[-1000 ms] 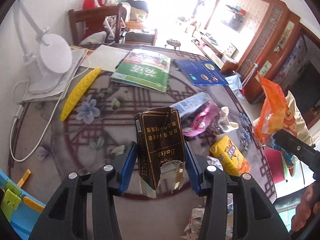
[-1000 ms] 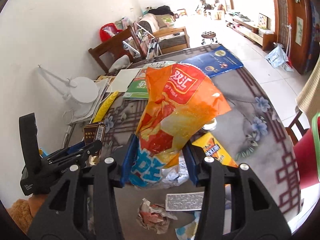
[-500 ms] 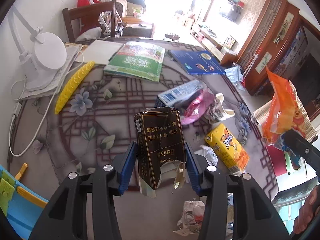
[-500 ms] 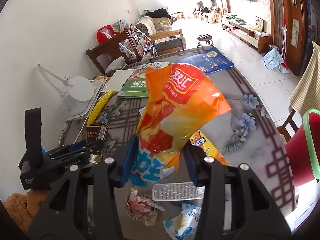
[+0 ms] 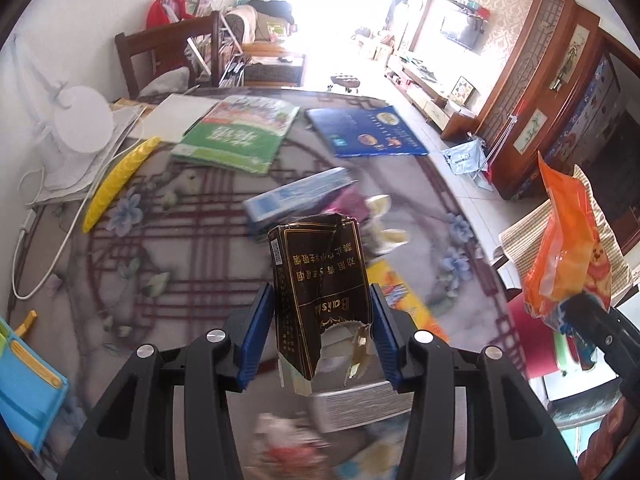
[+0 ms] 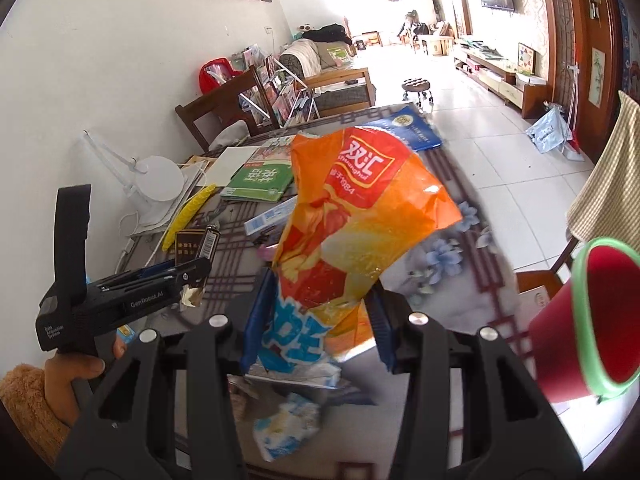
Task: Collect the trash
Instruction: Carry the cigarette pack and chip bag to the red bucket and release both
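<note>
Tilting downward, both hands grip trash: dark carton (image 5: 320, 280), orange bag (image 6: 356, 216).

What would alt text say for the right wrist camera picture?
The right gripper pinches a crumpled orange snack bag above a cluttered patterned table. To its left, a hand holds the left gripper with a torn dark cigarette pack; a red bin stands at right.

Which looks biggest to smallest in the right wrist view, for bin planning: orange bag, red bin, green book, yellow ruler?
1. Orange bag, though nearness inflates it
2. Red bin
3. Green book
4. Yellow ruler
</note>
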The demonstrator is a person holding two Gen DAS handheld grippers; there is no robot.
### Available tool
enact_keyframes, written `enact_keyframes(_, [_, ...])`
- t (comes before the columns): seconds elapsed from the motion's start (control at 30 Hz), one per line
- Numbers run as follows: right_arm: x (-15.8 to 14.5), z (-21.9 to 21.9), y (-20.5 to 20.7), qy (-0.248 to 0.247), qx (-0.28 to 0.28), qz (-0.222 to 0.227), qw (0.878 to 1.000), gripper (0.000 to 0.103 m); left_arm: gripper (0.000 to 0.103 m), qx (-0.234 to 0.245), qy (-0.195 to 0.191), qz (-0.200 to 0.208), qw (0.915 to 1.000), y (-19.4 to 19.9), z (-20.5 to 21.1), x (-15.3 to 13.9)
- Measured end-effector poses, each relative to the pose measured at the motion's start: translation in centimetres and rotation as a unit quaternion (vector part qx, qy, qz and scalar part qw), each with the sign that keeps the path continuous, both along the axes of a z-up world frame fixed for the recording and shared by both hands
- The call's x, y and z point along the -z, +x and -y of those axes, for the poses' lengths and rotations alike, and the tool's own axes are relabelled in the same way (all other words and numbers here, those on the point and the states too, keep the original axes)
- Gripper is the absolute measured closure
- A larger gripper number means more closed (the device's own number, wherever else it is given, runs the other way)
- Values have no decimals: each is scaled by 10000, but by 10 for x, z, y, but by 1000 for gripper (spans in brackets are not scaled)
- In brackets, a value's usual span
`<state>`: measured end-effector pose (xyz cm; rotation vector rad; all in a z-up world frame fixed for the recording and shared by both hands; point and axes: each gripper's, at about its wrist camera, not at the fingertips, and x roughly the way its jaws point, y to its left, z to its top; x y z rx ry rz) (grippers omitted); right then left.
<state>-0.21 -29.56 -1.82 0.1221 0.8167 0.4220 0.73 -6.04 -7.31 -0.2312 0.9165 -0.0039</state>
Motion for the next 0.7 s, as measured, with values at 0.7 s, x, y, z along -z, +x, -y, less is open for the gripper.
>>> enact_keyframes(0.7, [9,167,13,323,209,-102,9992,59,58,290,228,29,9993,-12,178,-15])
